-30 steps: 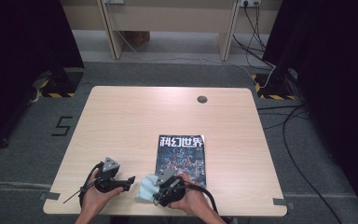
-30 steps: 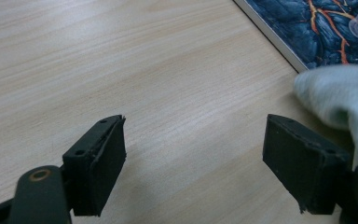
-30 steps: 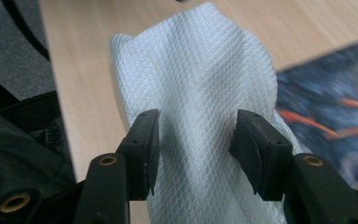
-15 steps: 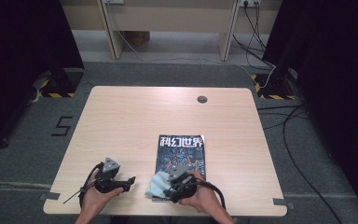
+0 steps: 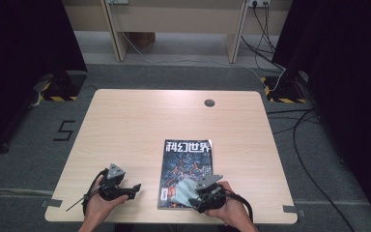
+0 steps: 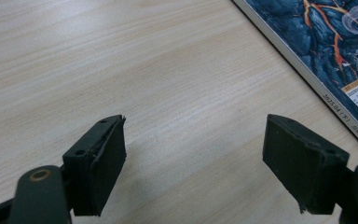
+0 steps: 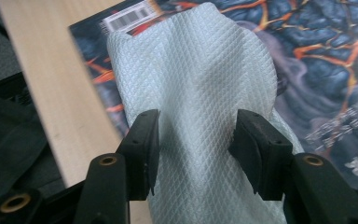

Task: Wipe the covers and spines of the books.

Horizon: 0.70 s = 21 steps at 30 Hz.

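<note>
A: Right gripper [image 7: 193,140] has the cloth [image 7: 200,93] pinched between its jaws, spread over the magazine [image 5: 187,169] at its near corner.

B: So the cover runs lengthwise away from those fingers, toward the far edge?

A: Yes. Left gripper [image 6: 200,163] sits off to the side, jaws wide, nothing in them, on bare table [image 5: 140,121].

B: Pale wood, dark curtains around.

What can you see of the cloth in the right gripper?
The cloth is a pale grey-white wipe with a fine quilted diamond texture, soft and thin-looking. It is bunched between the jaws of the right gripper, which pinch it into a fold, then fans out ahead, draped on the lower part of the magazine cover near its barcode. The high view shows it crumpled at the magazine's near edge.
</note>
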Tool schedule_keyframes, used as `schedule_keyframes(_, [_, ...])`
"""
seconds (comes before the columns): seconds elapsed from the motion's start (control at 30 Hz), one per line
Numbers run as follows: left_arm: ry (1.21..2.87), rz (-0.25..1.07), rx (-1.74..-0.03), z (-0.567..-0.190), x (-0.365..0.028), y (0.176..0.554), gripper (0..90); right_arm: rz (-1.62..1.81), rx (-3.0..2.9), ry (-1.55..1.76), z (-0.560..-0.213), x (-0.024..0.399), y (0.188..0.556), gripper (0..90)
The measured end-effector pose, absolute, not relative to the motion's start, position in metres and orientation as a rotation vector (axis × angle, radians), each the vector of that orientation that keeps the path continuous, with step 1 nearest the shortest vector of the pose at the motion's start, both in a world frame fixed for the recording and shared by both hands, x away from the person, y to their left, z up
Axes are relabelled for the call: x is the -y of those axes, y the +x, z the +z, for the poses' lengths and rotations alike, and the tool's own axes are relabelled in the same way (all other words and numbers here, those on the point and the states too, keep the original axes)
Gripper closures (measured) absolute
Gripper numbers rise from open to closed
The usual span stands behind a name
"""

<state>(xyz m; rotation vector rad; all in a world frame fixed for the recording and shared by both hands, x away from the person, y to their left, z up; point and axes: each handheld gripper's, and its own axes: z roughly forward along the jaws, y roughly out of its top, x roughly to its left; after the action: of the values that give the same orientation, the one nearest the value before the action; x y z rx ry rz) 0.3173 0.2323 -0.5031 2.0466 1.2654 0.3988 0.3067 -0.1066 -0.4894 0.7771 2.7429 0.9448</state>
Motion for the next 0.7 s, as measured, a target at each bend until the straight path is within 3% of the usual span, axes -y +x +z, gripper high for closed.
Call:
schedule_keyframes(0.5, [2.057, 0.39, -1.253, -0.504, -0.229, 0.316, 20.7, 0.964, -2.625, 0.926, -0.492, 0.144, 0.329, 53.7])
schedule_keyframes(0.7, [2.062, 0.387, -1.249, -0.504, -0.229, 0.317, 20.7, 0.945, -2.684, 0.852, -0.49, 0.135, 0.316, 51.5])
